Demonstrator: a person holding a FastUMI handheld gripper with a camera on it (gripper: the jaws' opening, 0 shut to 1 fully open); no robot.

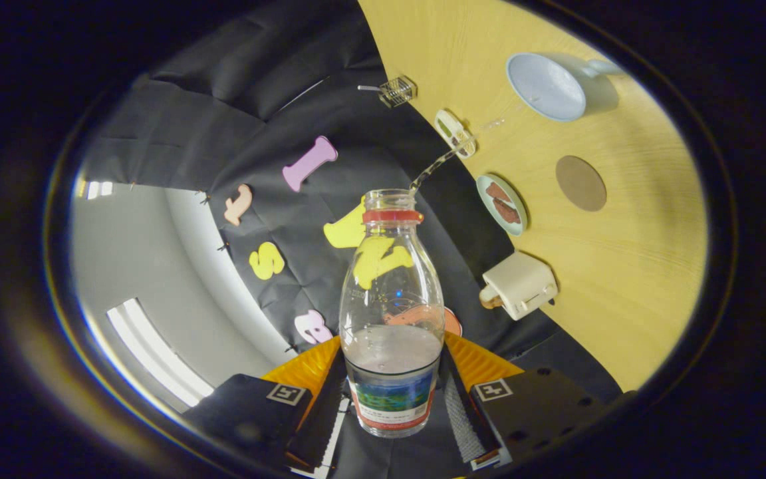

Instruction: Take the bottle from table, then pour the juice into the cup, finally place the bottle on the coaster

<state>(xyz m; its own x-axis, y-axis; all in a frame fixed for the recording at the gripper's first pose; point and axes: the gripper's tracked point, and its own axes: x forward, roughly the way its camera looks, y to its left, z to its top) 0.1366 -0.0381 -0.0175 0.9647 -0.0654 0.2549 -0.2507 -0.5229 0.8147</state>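
Observation:
My gripper (pixel 393 399) is shut on a clear bottle (pixel 393 299) with a red neck ring and no cap, its fingers (pixel 464 416) pressing on the labelled lower part. The whole view is rolled over, so the wooden table (pixel 622 279) stands on its side to the right. Pale juice lies in the bottle's lower part. A thin stream (pixel 439 163) leaves the bottle's mouth and runs towards the light blue cup (pixel 546 86) on the table beyond. A round brown coaster (pixel 580 183) lies bare on the table, closer to me than the cup.
A small blue plate with brown food (pixel 503 203) sits near the table edge beside the coaster. A cream toaster (pixel 519 285) stands closer to my fingers. A small white dish (pixel 455 133) and a wire basket (pixel 397 91) sit by the edge near the cup.

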